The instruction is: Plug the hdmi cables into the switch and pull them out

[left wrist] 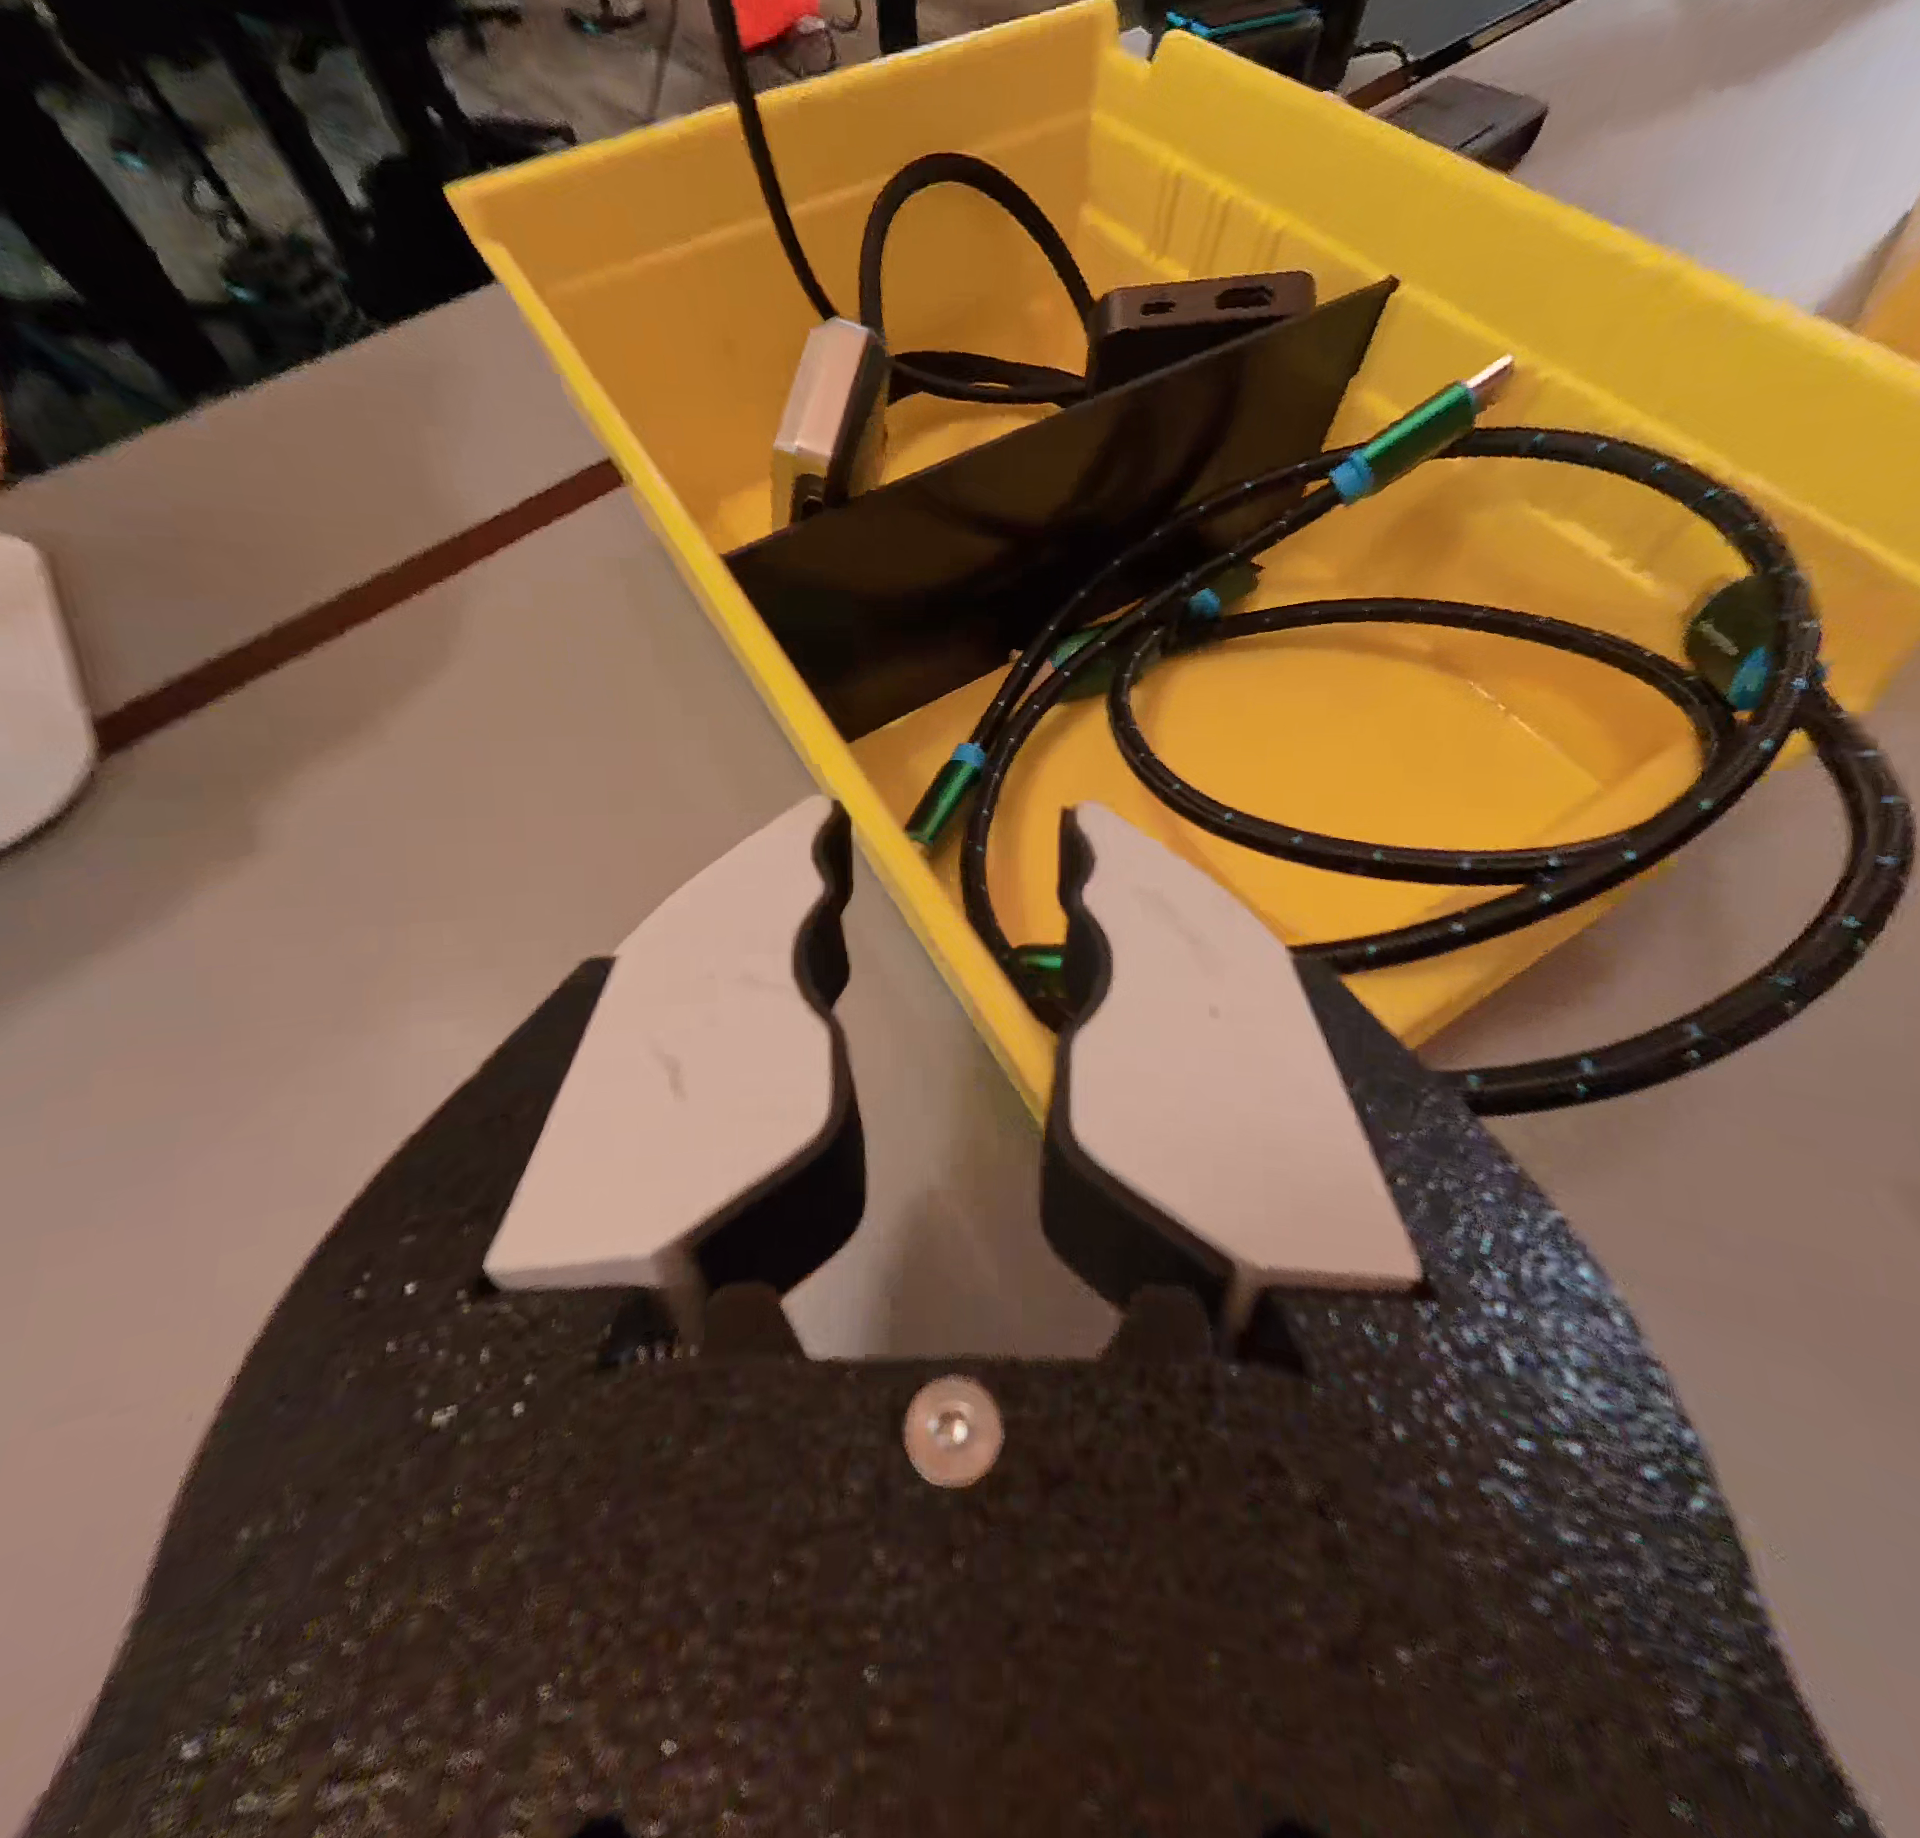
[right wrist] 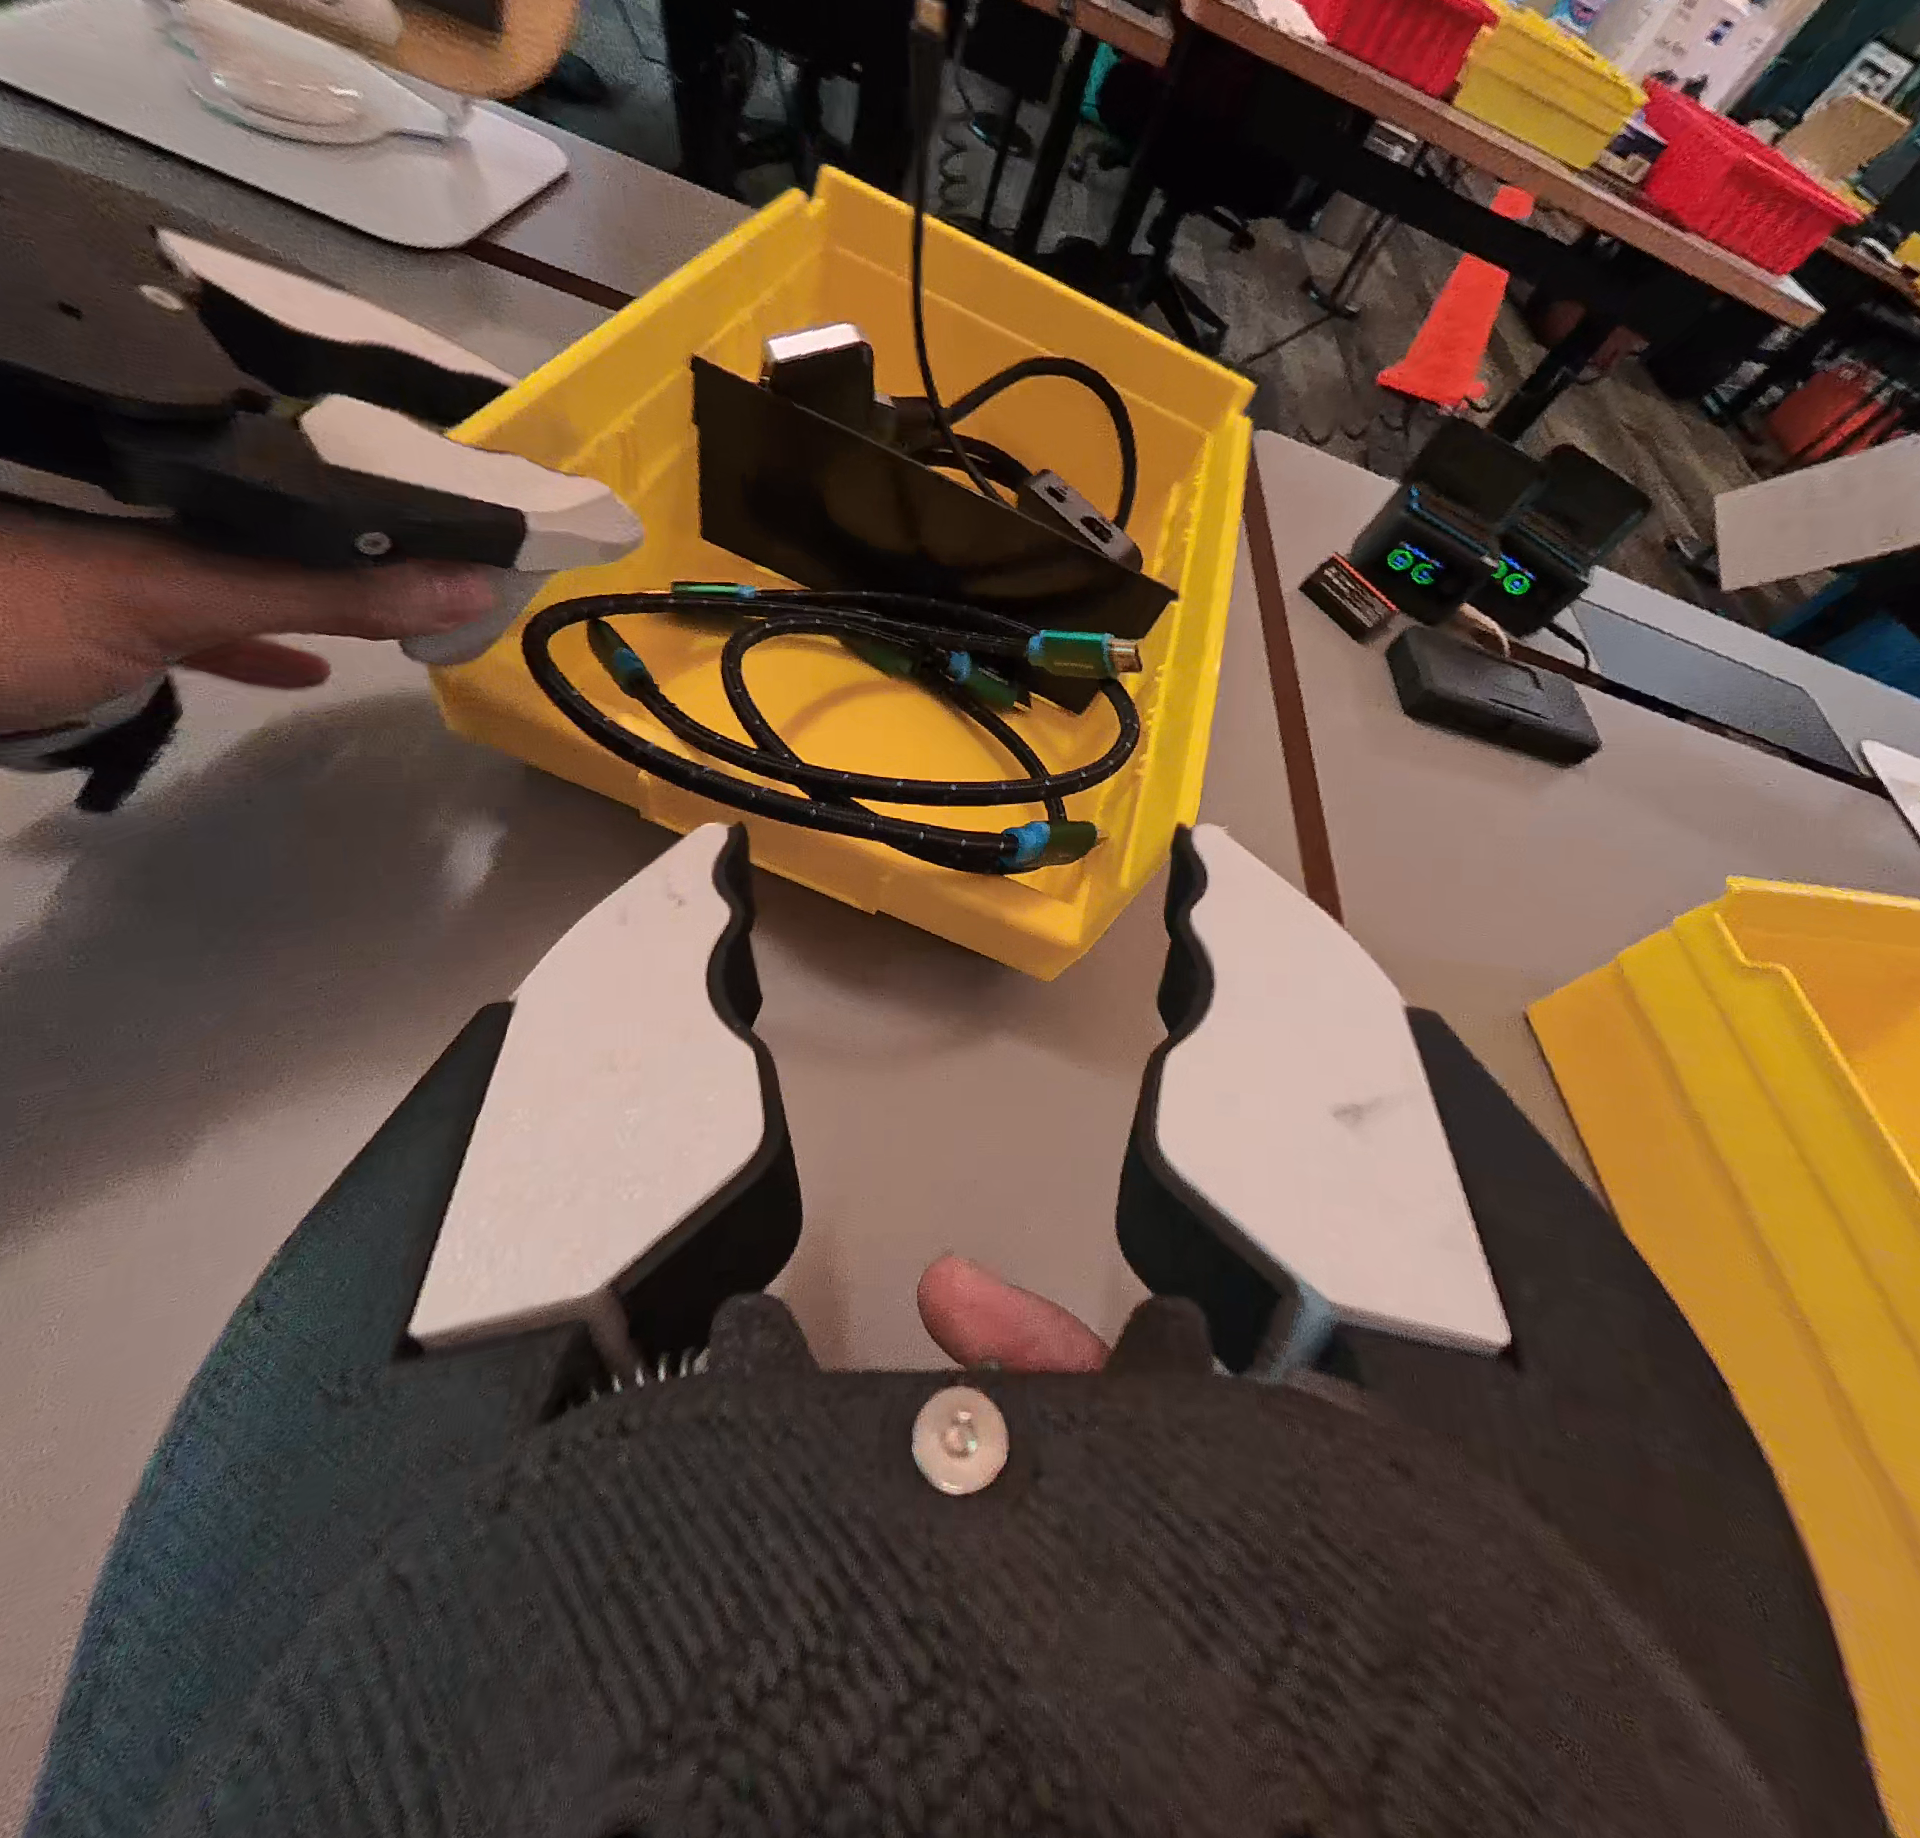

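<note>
A yellow bin point(left wrist: 665, 261) point(right wrist: 1049, 926) on the grey table holds black braided HDMI cables point(left wrist: 1455, 853) point(right wrist: 810, 760) with green plugs point(left wrist: 1423, 427) point(right wrist: 1081, 654) in its near section. Behind a black divider point(left wrist: 1039, 531) point(right wrist: 894, 510) lie a dark switch box point(left wrist: 1205, 318) point(right wrist: 1081, 526) and a silver adapter point(left wrist: 826, 406) point(right wrist: 816, 349) on black cords. My left gripper point(left wrist: 951, 822) is open and empty, astride the bin's near wall; it also shows in the right wrist view point(right wrist: 582, 531). My right gripper point(right wrist: 961, 838) is open and empty, just short of the bin.
A second yellow bin point(right wrist: 1766, 1092) stands at the right. Two black devices with green displays point(right wrist: 1455, 567) and a black box point(right wrist: 1491, 708) sit beyond the table seam. A white stand point(right wrist: 312, 147) is at the far left. One cable loop point(left wrist: 1849, 915) hangs outside the bin.
</note>
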The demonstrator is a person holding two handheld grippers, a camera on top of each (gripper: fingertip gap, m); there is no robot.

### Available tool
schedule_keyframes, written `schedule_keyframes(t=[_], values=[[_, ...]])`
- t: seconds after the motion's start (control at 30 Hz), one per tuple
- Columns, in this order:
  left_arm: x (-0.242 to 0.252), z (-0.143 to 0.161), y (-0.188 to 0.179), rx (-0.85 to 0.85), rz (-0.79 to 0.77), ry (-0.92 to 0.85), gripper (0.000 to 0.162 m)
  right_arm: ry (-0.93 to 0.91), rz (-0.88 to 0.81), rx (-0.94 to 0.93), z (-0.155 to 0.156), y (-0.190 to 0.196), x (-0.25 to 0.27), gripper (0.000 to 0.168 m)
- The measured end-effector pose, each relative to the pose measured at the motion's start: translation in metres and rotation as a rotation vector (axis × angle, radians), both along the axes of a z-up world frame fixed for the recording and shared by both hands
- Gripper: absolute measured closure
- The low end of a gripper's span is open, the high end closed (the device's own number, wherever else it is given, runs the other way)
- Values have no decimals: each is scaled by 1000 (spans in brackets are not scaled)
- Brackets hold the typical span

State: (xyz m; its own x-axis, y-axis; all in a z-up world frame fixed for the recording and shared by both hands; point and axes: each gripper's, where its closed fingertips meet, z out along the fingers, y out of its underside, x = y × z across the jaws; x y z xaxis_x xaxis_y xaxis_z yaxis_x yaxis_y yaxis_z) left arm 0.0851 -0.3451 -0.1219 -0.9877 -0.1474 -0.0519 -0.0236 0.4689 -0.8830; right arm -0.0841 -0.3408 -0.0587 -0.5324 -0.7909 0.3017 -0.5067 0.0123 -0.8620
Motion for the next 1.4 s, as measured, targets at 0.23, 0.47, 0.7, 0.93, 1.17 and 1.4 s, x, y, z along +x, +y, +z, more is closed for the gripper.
schedule_keyframes(t=[0.23,0.47,0.7,0.93,1.17,1.4], values=[[56,4,54,-87,47,-18,152,30,83,-46,11,22,14,90],[91,6,187,-137,15,16,156,-96,293,-41,43,80,55,88],[114,9,333,-233,128,99,159,-500,681,302,102,215,148,67],[120,11,371,-291,149,113,158,-341,798,722,98,296,307,77],[117,13,372,-354,99,156,156,-100,628,833,29,321,451,89],[132,16,380,-360,141,62,157,151,406,951,-76,324,504,89]])
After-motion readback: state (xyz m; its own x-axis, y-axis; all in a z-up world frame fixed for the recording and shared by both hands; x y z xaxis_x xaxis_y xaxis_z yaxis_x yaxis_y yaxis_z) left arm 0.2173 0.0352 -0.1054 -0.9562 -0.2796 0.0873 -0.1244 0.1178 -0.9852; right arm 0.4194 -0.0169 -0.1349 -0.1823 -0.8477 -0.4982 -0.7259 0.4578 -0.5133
